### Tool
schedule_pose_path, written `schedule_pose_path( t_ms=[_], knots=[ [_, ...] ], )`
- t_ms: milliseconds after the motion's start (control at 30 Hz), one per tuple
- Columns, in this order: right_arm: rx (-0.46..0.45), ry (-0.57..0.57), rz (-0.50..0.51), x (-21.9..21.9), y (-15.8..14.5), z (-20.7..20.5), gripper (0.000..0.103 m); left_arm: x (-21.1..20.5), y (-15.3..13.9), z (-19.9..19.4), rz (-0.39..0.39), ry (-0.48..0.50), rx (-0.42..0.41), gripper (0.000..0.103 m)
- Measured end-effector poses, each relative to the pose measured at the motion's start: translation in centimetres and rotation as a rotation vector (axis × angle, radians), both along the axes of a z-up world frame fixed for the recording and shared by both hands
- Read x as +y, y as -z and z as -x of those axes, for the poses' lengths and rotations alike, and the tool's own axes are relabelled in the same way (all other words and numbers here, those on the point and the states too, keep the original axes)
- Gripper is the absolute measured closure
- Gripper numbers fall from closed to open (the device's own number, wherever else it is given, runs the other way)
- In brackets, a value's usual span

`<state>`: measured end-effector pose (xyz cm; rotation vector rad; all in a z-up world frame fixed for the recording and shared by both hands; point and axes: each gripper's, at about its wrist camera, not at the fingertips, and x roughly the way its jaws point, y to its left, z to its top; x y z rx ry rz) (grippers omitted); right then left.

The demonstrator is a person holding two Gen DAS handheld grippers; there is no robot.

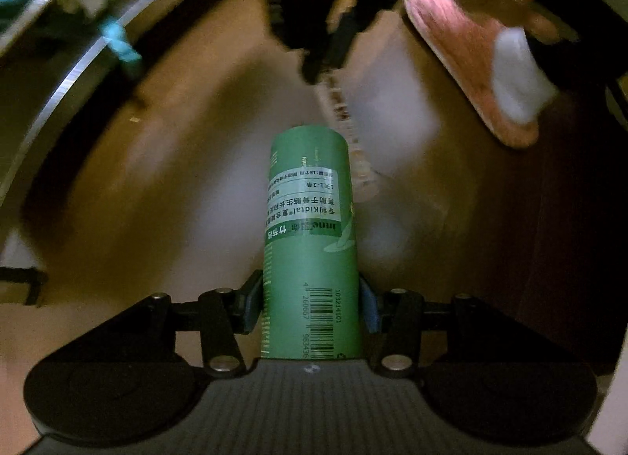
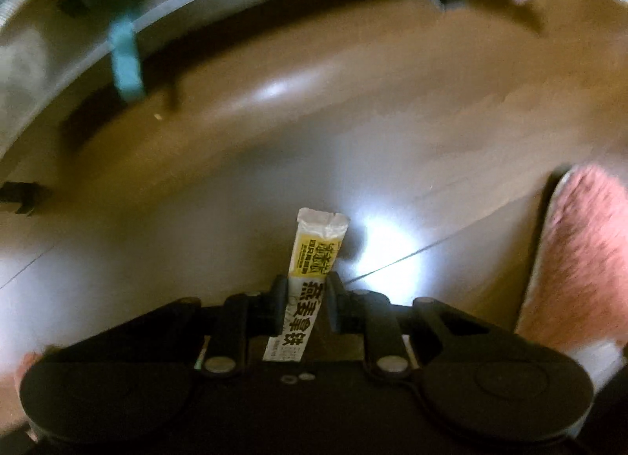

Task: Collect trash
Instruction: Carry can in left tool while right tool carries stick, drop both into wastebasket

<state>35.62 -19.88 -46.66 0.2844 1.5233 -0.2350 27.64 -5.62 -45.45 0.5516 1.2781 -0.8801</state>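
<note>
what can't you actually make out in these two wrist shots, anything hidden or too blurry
- Left wrist view: the green tube has its near end hidden behind the left hand-held gripper body.
- Left wrist view: the pink slipper and dark shapes above are motion-blurred.
- Right wrist view: the sachet has its lower end hidden behind the right hand-held gripper.
- Neither view shows a trash bin.

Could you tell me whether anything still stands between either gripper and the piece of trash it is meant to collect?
Nothing does. The left gripper is shut on the green tube, and the right gripper is shut on the yellow-and-white sachet. No bin shows in either view, so the path onward cannot be judged.
</note>
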Motion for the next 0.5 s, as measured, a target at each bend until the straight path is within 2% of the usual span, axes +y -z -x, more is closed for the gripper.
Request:
schedule_pose_path(
  t_ms=[133,233,500],
  knots=[
    [-0.069,-0.069,0.016,-0.3,-4.1,0.3,0.083,0.7,-3.9,-1.7,0.014,-0.08,-0.032,0.054],
    [-0.128,-0.132,0.021,0.1,-8.5,0.5,0.083,0.9,-7.3,-3.3,0.033,-0.141,-0.067,0.054],
    [-0.315,-0.194,-0.013,0.5,-21.5,1.9,0.083,1.7,-19.6,-4.6,0.109,-0.321,-0.208,0.054]
  ],
)
